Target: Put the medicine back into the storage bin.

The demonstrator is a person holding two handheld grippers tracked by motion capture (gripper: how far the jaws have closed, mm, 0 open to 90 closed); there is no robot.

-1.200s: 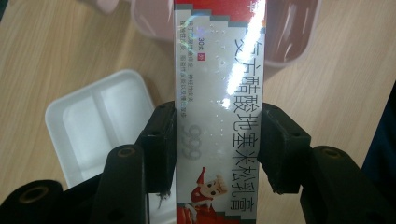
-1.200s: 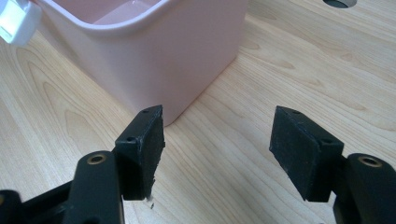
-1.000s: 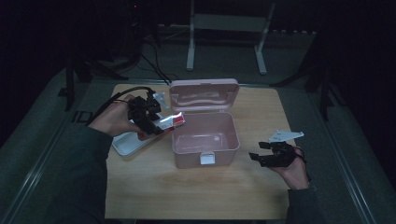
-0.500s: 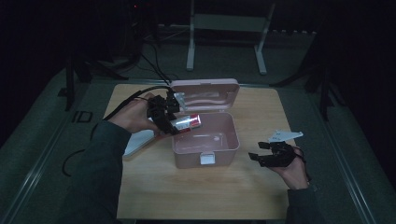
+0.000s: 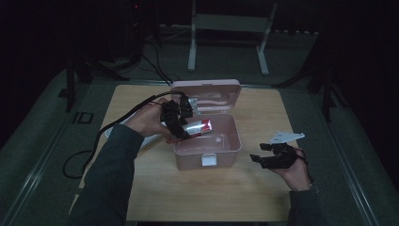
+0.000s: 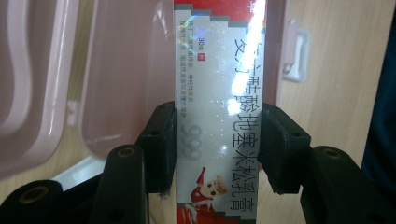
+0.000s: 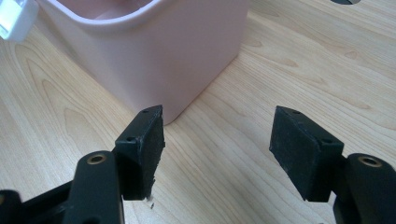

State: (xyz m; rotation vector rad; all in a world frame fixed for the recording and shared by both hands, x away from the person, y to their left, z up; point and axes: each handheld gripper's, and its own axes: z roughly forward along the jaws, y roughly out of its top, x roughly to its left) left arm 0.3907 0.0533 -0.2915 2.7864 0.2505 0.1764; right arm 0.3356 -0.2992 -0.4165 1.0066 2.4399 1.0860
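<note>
A wooden table (image 5: 155, 197) was seen under dim light, and on it a pink storage box (image 5: 207, 150) was stood with its lid (image 5: 207, 92) swung back and open. A white tray (image 5: 123, 133) was partly made out on the table behind the left forearm.

The work was judged to be about midway: the box had been opened and the carton lifted, but the carton had not yet been laid inside, and the lid was left to be shut.

The left gripper (image 5: 181, 126) was held over the box's left rim, its jaws clenched on a long red-and-white carton (image 6: 218, 93). In the left gripper view the carton was seen pinched across its width between the two black pads (image 6: 161, 144), its far end pointed out over the box's hollow, above the bottom and not resting on it.

The right gripper (image 5: 268, 157) was held just above the table to the right of the box, near its corner, jaws parted with nothing between them.
</note>
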